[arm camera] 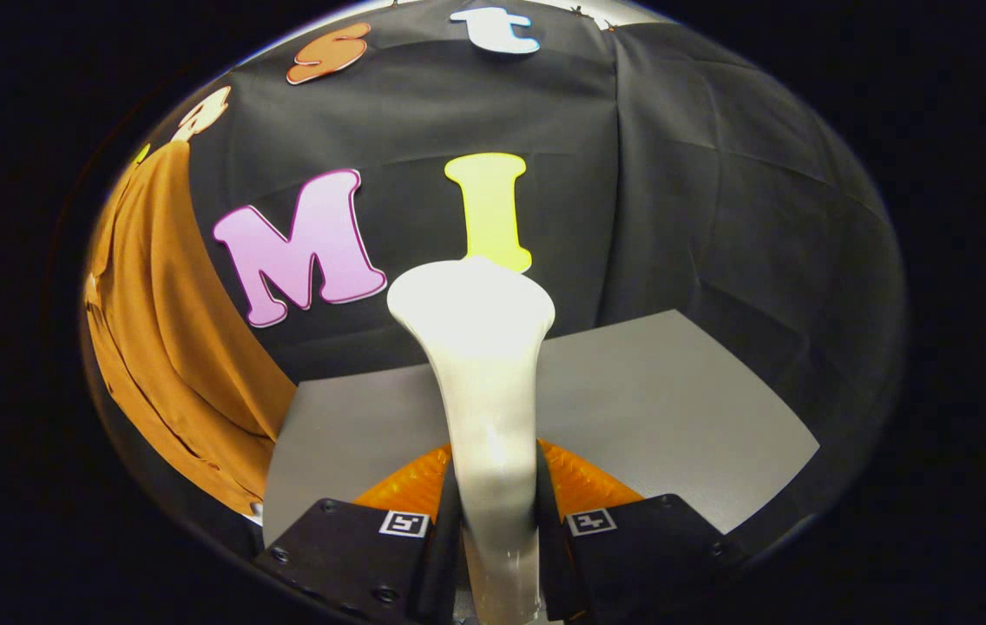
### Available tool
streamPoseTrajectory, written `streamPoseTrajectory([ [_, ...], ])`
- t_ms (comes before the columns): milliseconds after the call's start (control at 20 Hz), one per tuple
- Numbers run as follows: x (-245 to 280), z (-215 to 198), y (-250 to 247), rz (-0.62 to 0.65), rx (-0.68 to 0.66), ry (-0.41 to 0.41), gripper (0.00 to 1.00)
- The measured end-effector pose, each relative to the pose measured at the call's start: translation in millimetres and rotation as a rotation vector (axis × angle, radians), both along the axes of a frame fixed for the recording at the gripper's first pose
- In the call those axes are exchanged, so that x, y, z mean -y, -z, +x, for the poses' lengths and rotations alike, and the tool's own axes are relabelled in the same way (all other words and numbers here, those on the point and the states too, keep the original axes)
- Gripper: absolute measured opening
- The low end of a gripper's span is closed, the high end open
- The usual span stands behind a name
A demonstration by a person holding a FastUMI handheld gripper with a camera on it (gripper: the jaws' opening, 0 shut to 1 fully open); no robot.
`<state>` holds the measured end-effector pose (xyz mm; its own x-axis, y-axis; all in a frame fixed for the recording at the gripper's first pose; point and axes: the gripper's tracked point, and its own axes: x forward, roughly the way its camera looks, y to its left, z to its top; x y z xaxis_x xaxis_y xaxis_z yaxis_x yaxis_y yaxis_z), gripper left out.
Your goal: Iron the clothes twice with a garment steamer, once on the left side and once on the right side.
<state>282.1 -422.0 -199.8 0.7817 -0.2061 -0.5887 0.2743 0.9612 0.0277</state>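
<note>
A white garment steamer [483, 373] stands up between the fingers, its narrow handle pinched by both and its wide head rising beyond them. My gripper [497, 521] is shut on that handle. An orange-brown garment [172, 347] hangs off to the left of the steamer, draped against the booth wall and reaching down past the table's left edge. The steamer head is well apart from the cloth, with a gap of wall and table between them.
A grey table top [675, 399] lies beneath and beyond the fingers, its far edge meeting the black wall. Its right corner ends to the right of the gripper.
</note>
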Motion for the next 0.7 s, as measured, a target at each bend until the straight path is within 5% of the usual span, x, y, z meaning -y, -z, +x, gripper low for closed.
streamPoseTrajectory([
  [700, -27, -47, -67, -0.082, 0.150, 0.098, 0.43],
])
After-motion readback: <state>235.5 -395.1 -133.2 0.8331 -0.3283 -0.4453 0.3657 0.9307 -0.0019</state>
